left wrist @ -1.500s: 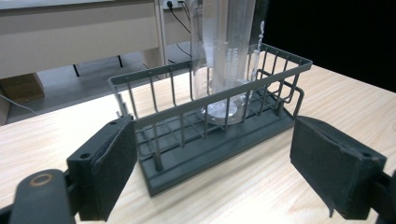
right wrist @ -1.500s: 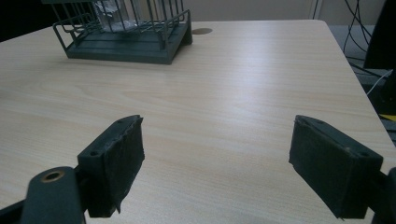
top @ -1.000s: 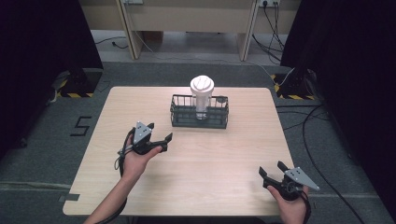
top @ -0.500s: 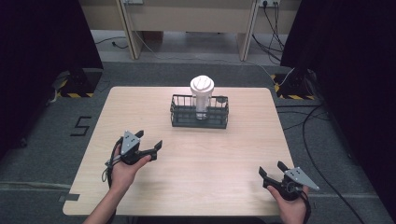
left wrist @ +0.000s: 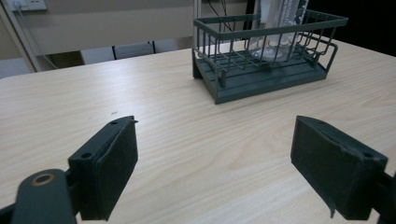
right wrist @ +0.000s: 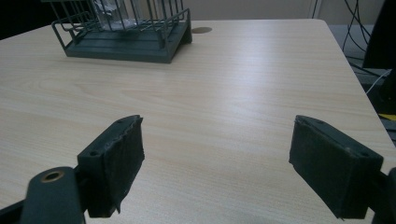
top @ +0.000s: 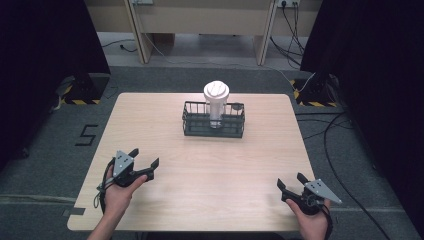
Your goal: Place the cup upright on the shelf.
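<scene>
A dark wire basket (top: pixel 213 126) stands at the table's far middle, and an upright clear cup with a white lid (top: pixel 216 98) sits inside it. The basket (left wrist: pixel 266 56) lies ahead and right in the left gripper view; in the right gripper view the basket (right wrist: pixel 126 32) is far ahead to the left. My left gripper (top: pixel 144 158) is open near the table's front left, held by a hand, nothing between its jaws. My right gripper (top: pixel 291 182) is open at the front right corner, also holding nothing. Both are well short of the basket.
The light wood table (top: pixel 210 165) is bare between the grippers and the basket. Its right edge (right wrist: pixel 350 60) runs close to my right gripper. Cables (top: pixel 345 130) trail over the grey floor on the right, and wooden furniture legs (top: pixel 135 30) stand behind the table.
My left gripper has drawn back toward the front left of the table, away from the basket. The right gripper has stayed where it was.
</scene>
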A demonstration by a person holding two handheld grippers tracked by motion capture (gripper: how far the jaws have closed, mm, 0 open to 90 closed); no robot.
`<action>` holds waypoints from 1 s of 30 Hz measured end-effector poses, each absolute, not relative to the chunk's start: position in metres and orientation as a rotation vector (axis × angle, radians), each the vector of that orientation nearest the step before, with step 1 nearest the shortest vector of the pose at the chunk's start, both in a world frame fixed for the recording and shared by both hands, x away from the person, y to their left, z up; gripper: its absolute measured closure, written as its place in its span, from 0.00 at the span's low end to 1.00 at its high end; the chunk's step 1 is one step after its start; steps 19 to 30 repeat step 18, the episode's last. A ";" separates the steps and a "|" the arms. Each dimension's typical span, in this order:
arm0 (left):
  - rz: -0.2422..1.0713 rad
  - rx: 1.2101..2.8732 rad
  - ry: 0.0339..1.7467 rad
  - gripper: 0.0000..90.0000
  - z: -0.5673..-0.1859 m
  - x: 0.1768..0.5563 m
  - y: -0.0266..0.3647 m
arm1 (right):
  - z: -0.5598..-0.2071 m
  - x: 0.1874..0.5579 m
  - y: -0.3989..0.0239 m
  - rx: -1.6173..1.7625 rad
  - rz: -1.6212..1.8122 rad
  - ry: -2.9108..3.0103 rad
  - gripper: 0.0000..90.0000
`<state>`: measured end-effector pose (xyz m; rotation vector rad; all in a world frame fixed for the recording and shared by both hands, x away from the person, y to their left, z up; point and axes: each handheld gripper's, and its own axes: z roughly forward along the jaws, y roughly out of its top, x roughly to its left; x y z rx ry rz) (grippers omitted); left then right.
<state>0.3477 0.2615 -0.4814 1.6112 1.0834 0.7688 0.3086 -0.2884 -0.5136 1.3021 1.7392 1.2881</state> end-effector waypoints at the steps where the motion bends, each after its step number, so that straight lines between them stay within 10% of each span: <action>1: 0.772 1.609 1.091 0.16 -0.483 0.346 0.264 | -0.514 0.309 -0.288 1.302 1.288 1.739 0.20; 30: 0.771 1.575 1.193 0.16 -0.506 0.327 0.287 | -0.514 0.309 -0.288 1.300 1.291 1.747 0.20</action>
